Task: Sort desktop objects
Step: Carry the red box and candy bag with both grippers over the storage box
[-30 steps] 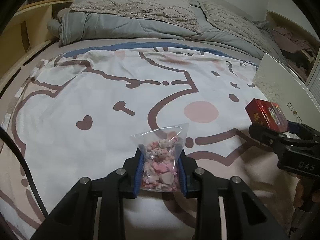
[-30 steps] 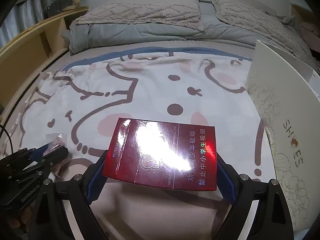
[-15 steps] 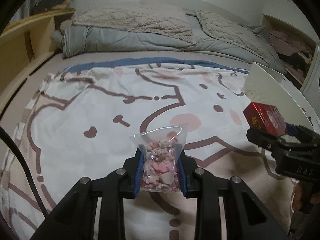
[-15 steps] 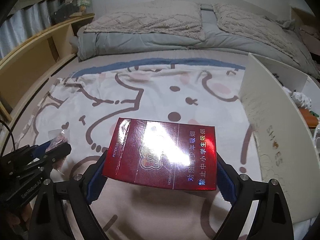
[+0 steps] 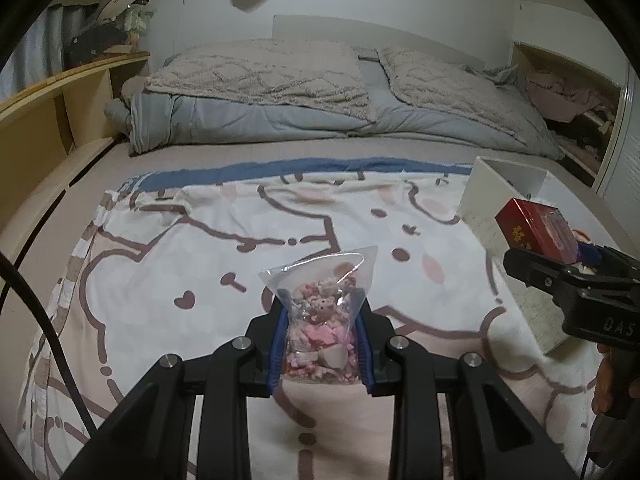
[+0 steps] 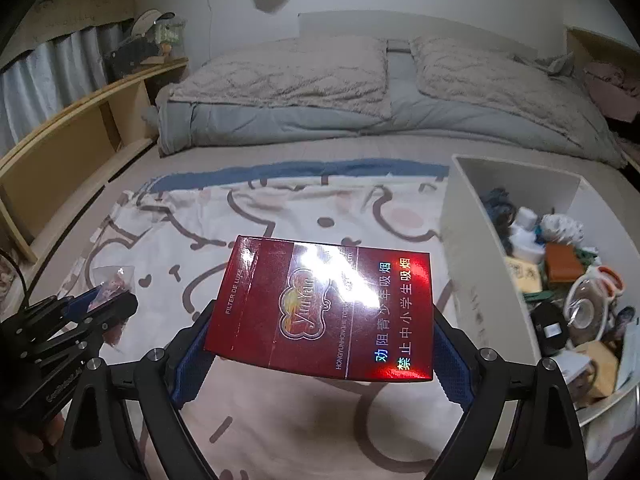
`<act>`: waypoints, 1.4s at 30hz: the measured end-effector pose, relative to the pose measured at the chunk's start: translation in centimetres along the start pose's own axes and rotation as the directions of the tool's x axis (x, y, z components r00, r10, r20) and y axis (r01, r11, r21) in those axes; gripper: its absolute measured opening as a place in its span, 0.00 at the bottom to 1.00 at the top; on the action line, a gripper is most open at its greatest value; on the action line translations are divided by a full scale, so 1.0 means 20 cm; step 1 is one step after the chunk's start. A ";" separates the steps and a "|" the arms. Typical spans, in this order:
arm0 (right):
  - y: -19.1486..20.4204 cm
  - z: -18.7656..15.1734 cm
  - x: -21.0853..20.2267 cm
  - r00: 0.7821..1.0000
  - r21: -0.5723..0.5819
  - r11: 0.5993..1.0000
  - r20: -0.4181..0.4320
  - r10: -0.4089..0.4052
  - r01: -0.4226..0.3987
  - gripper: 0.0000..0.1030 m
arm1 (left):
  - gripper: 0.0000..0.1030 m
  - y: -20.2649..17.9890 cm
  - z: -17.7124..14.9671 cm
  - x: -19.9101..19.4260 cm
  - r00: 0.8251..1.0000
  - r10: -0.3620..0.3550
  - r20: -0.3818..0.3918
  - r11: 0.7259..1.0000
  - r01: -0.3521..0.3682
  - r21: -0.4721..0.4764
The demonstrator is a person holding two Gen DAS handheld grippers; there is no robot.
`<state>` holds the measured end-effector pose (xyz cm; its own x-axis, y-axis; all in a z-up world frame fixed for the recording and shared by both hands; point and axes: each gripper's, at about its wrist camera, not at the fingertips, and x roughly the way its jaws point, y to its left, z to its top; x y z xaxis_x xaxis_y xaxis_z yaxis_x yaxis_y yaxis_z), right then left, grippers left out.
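So the open white storage box (image 6: 460, 240) sits just right of the right gripper (image 6: 320, 344), which is clamped on a glossy dark-red cigarette pack (image 6: 320, 308). Left gripper (image 5: 322, 344), pinching a clear bag of pink bits (image 5: 320, 320), is farther off.

Two hand-held grippers hang side by side above a bed, both angled downward. The left gripper (image 5: 322, 340) has its blue pads (image 5: 279, 344) pressed tight on a small plastic bag (image 5: 320, 316), while the right gripper (image 6: 320, 344) stands wide, its pads clamping the sides of a red box (image 6: 324, 308). Fingers of the right hand (image 5: 610, 386) show on its handle.
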<state>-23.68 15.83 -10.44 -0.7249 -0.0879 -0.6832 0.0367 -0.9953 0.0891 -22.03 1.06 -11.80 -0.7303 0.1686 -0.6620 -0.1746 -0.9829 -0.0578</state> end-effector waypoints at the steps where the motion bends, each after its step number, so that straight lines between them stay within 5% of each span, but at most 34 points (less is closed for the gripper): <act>1: -0.01 0.01 -0.02 1.000 -0.001 1.000 0.005 -0.003 0.003 0.91 | 0.29 -0.01 0.01 -0.01 1.000 -0.002 0.006 1.000 0.002 -0.001; 25: -0.44 0.35 -0.30 0.987 -0.032 0.990 0.084 -0.134 0.137 0.91 | 0.29 -0.24 0.31 -0.13 0.989 -0.048 0.142 0.999 0.051 -0.014; 42: -0.91 0.38 -0.20 0.984 0.012 0.984 0.038 -0.176 0.176 0.91 | 0.29 -0.71 0.51 -0.04 0.971 -0.169 0.171 0.985 0.159 0.068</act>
<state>-26.60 34.64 -3.85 -0.7454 0.0904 -0.6605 -0.0995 -0.9948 -0.0239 -25.68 15.66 -2.91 -0.7921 0.3420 -0.5055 -0.3329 -0.9363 -0.1119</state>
